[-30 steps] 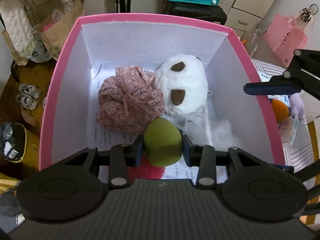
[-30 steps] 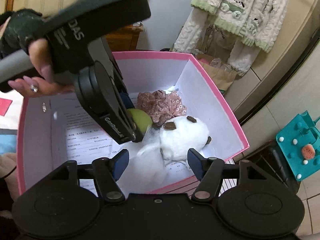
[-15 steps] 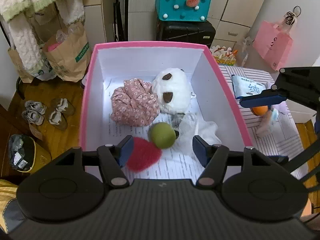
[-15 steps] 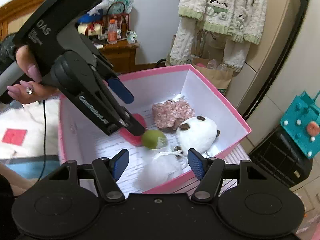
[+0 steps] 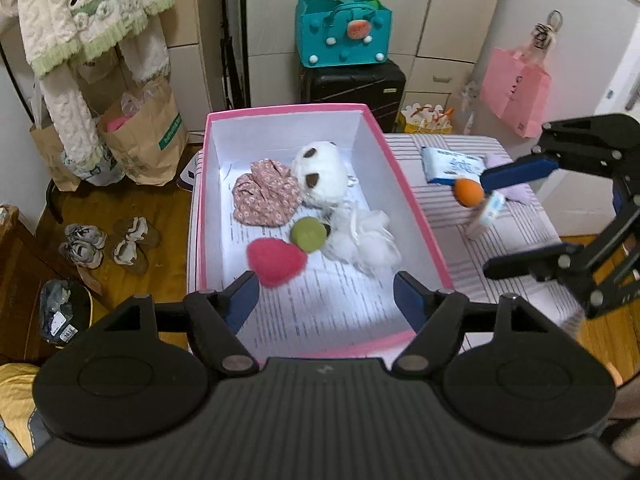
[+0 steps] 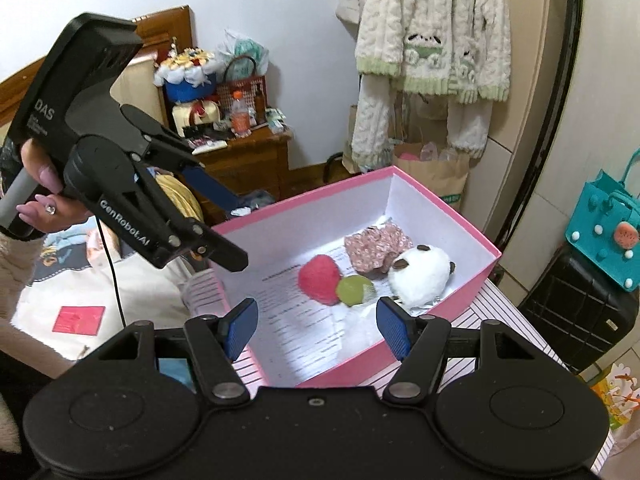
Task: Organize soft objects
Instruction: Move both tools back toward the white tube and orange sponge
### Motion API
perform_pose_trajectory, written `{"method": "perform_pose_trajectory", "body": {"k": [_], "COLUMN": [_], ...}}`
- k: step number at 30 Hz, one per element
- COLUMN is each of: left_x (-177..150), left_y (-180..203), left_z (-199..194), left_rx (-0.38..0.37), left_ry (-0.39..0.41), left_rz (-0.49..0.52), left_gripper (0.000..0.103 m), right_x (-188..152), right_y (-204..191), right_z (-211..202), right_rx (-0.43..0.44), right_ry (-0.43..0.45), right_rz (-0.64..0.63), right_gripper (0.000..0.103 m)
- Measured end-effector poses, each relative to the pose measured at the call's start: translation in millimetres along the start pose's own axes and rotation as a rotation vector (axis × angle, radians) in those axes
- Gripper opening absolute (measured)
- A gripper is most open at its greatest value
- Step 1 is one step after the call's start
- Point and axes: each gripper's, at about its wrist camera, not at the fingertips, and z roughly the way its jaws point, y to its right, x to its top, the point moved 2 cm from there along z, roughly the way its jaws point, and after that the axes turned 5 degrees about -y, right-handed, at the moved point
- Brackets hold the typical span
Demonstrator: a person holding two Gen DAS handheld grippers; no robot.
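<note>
The pink box (image 5: pixel 416 208) sits at frame centre in the left wrist view, resting on a striped worktop (image 5: pixel 516 248). Inside, on printed paper lining the floor, lie a floral cloth (image 5: pixel 266 199) at the far left, a white plush (image 5: pixel 320 178) touching it on the right, a green ball (image 5: pixel 308 233) in front of both, a red pad (image 5: pixel 276 260) just beside the ball at lower left, and a white mesh puff (image 5: pixel 366 240) to the ball's right. The left gripper (image 5: pixel 322 300) hangs above the near end of the box; its jaws have just been opening and now stand wide apart with nothing between them, the green ball lying free on the box floor below. The right gripper (image 6: pixel 316 326) is likewise held above the box with its jaws spread and empty. In the left wrist view the right gripper appears at the right edge, over the worktop, where an orange ball (image 5: pixel 468 193), a white packet (image 5: pixel 452 164) and a lilac item (image 5: pixel 516 192) lie outside the box. In the right wrist view a hand (image 6: pixel 44 196) grips the left gripper's handle at upper left.
</note>
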Motion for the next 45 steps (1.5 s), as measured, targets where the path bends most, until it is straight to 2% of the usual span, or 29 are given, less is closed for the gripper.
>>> {"method": "perform_pose_trajectory", "body": {"k": [4, 10, 19, 25, 34, 38, 41, 45], "left_x": [-11, -23, -37, -42, -28, -14, -7, -4], "left_y": [14, 37, 69, 99, 142, 158, 170, 182], "left_z": [-19, -35, -28, -26, 11, 32, 45, 67], "left_rx": [0.025, 0.065, 0.017, -0.014, -0.073, -0.147, -0.17, -0.179], "left_ry": [0.032, 0.069, 0.012, 0.02, -0.006, -0.017, 0.012, 0.092], "left_rz": [0.012, 0.061, 0.128, 0.197, 0.308, 0.324, 0.341, 0.365], "left_gripper": [0.074, 0.082, 0.082, 0.084, 0.085, 0.085, 0.085, 0.085], "right_x": [-8, -26, -69, -100, -144, -160, -172, -189], "right_y": [-14, -27, -32, -27, -13, -3, 8, 26], "right_z": [-18, -43, -75, -91, -85, -79, -73, -61], "right_rx": [-0.002, -0.006, -0.055, -0.104, -0.147, -0.156, -0.169, -0.19], "right_ry": [0.025, 0.069, 0.095, 0.113, 0.086, 0.081, 0.079, 0.118], "right_rz": [-0.017, -0.023, 0.036, 0.085, 0.134, 0.148, 0.153, 0.149], "right_gripper": [0.071, 0.071, 0.073, 0.074, 0.076, 0.076, 0.076, 0.076]}}
